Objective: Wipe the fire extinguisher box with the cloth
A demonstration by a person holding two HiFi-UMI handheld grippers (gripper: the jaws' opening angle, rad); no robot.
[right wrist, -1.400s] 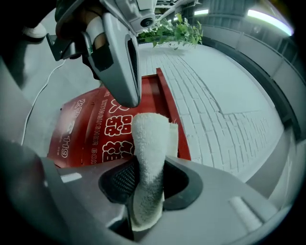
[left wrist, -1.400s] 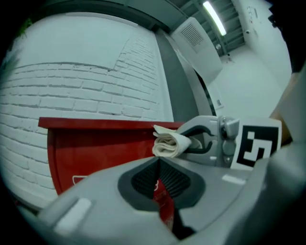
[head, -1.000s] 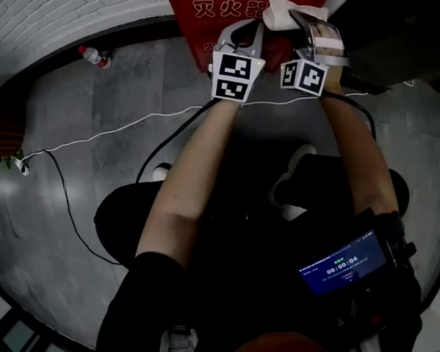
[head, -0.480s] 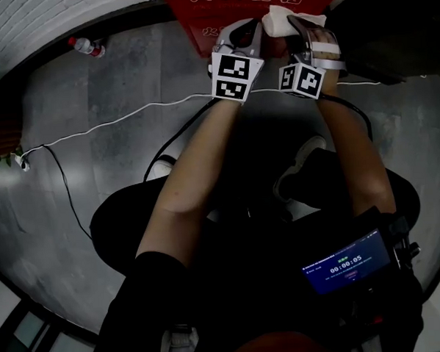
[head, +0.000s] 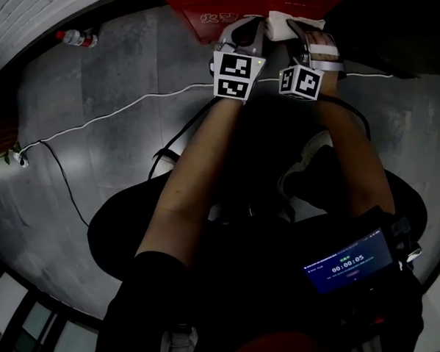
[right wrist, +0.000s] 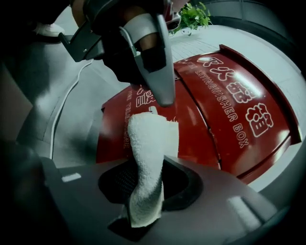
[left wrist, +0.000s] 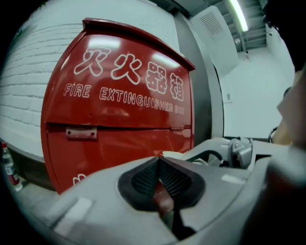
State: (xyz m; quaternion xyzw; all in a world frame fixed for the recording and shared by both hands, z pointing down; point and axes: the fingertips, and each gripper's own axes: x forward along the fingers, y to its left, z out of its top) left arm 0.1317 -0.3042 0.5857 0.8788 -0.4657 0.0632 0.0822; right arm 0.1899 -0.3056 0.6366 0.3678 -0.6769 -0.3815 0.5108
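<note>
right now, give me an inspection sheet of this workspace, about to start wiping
surface: grey floor, dark and glossy.
job's things: red fire extinguisher box standing by the wall; white cloth held in front of it, contact cannot be told.
clutter: plastic bottle on the floor left of the box.
grippers: left tool shut, nothing held; right tool shut on the cloth.
cables: white cable running across the floor; black cable curving beside the person.
surroundings: white brick wall; green plant; lit screen at the person's waist.
</note>
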